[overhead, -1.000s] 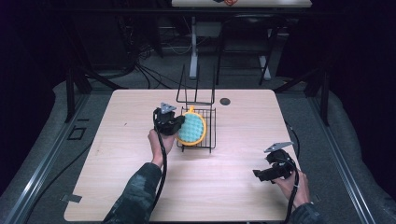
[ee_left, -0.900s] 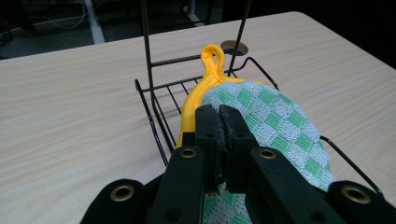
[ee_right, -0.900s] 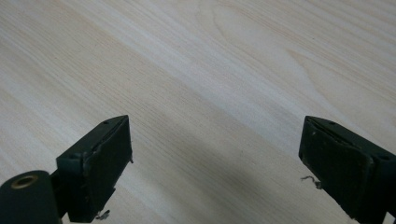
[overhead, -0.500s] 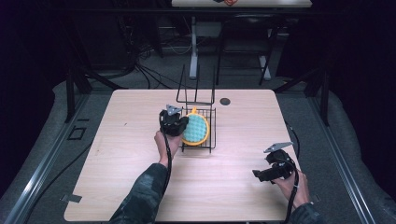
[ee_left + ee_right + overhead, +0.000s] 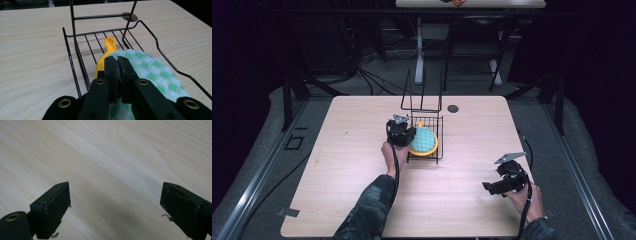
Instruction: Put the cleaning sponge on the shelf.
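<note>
- A round pad (image 5: 424, 140) with a green-and-white checked cloth face and a yellow rim lies in a black wire rack (image 5: 432, 156) near the table's middle.
- In the left gripper view the pad (image 5: 152, 72) runs off the bottom edge and behind the jaws, so its full outline is hidden; a yellow loop (image 5: 110, 45) pokes up past the cloth toward the rack's back.
- The left gripper (image 5: 404, 134) sits at the rack's left side, touching the pad; its jaws are pressed nearly together on the pad's near edge, with cloth showing on both sides of them.
- Seen from its own camera, the left gripper (image 5: 117, 60) covers the exact spot it pinches, so how much cloth or rim lies between the jaws is unclear.
- The rack (image 5: 75, 55) has an upright wire frame at the back, cut off at the top of that view.
- The right gripper (image 5: 489, 187) is held low over the table (image 5: 352, 165) near its front right corner, well apart from the rack.
- Its jaws stand wide apart with nothing between them, bare wood (image 5: 112, 170) beneath.
- A small dark disc (image 5: 453, 108) lies on the table behind the rack; what it is cannot be made out.
</note>
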